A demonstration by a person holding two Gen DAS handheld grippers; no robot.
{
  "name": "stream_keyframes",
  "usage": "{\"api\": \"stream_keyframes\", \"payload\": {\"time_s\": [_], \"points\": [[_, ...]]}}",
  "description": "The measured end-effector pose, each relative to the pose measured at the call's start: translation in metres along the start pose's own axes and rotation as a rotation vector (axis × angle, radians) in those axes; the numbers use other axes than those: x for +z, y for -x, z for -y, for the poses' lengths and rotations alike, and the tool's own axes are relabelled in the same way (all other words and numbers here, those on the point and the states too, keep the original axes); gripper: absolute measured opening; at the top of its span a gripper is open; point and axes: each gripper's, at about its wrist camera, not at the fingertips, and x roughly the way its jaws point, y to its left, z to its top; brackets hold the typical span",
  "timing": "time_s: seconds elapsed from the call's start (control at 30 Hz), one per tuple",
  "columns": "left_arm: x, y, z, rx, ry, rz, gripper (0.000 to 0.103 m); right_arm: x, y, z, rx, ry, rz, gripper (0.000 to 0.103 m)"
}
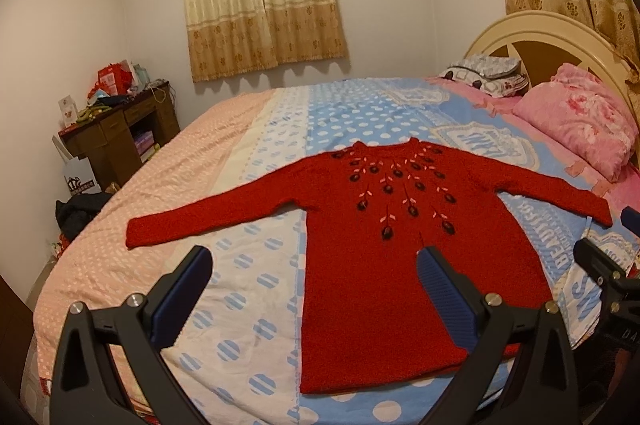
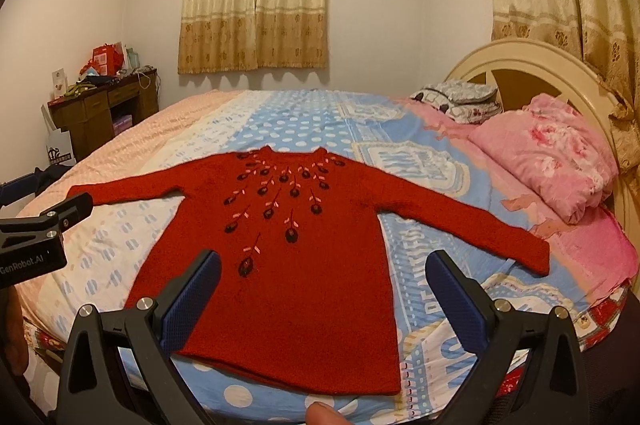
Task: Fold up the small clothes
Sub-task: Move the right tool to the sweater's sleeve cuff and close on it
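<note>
Bedroom with curtained windows and a wide bed (image 1: 224,153) under a pastel quilt of peach, white, blue dotted and pink bands; pink pillows (image 1: 580,121) sit well beyond the right fingers, by the headboard. Flat on the quilt, ahead of both pairs of fingers, lies a red sweater (image 1: 380,265) with dark embroidered flowers fanning down from the neck. Its body is smooth, both sleeves are stretched straight out to the sides, and the hem is nearest the fingers. Left gripper (image 1: 316,289) is spread wide and grips nothing: its right finger overlaps the sweater's body in view, its left finger is over bare quilt. Right gripper (image 2: 324,289) is likewise spread wide with nothing between its fingers, framing the lower body of the sweater. No fold shows anywhere, so the task appears to be at its very start: sleeves and body all remain to be folded.
</note>
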Motion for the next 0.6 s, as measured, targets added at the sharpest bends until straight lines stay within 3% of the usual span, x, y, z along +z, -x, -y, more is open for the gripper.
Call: {"api": "stream_keyframes", "payload": {"time_s": [0.3,0.6], "points": [[-0.009,-0.053,0.016,-0.001,-0.036,-0.08,0.103,-0.006,-0.052,0.039,-0.013,-0.089,-0.081,0.102],[0.002,-0.089,0.033,0.01,-0.08,-0.102,0.103,-0.002,-0.102,0.084,-0.069,-0.13,-0.138,0.102]]}}
